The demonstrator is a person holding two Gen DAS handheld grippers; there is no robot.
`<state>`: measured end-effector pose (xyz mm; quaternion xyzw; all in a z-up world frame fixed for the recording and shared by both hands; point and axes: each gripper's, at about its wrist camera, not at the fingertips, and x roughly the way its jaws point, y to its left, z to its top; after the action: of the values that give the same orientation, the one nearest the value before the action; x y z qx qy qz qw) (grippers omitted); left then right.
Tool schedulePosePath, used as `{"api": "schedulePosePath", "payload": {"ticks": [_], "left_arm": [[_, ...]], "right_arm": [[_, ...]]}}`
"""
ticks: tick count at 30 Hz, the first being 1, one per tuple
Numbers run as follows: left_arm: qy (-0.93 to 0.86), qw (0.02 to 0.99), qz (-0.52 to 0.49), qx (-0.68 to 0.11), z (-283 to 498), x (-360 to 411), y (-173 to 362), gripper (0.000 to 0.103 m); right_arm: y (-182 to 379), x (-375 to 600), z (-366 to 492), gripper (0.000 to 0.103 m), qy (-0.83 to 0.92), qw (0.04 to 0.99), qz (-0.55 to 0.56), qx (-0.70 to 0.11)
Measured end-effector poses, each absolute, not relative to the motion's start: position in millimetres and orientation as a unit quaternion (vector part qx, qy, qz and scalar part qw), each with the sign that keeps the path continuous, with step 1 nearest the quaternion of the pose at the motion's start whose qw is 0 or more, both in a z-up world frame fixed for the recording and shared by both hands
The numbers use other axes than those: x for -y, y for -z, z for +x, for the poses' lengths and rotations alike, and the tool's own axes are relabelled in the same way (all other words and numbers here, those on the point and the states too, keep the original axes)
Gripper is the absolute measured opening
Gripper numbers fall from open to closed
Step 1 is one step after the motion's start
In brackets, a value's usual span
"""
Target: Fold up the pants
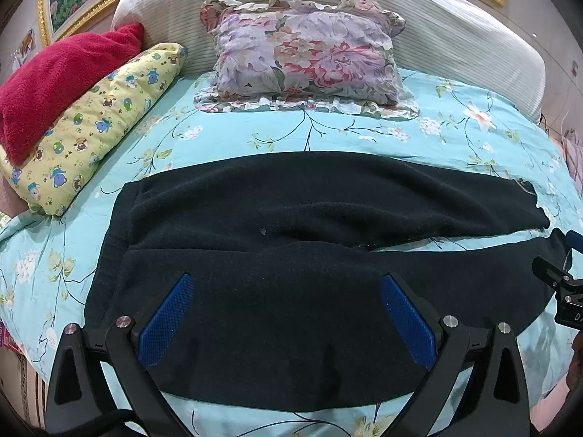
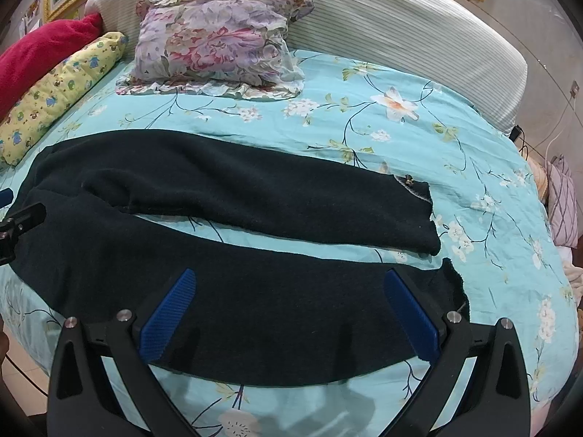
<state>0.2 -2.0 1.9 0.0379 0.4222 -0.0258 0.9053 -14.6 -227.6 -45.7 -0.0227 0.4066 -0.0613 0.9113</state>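
Dark navy fleece pants lie spread flat across the bed, waistband at the left, both legs running right with a narrow gap between them. They also show in the right wrist view. My left gripper is open and empty, hovering over the near leg by the waist end. My right gripper is open and empty over the near leg close to its cuff. The right gripper's tip shows at the right edge of the left wrist view.
The bed has a turquoise floral sheet. A floral ruffled pillow lies at the head, a yellow cartoon pillow and a red blanket at the left. A white ribbed headboard curves behind. More bedding lies off the right edge.
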Motion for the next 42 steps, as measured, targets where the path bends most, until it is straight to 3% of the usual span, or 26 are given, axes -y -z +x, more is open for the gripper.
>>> {"api": "schedulePosePath", "payload": {"ticks": [42], "left_arm": [[0.019,0.906,0.048,-0.419,6,2,8,0.103]], "right_arm": [[54,230,-9,0.103,0.062,0.906,-0.021,-0.418]]}}
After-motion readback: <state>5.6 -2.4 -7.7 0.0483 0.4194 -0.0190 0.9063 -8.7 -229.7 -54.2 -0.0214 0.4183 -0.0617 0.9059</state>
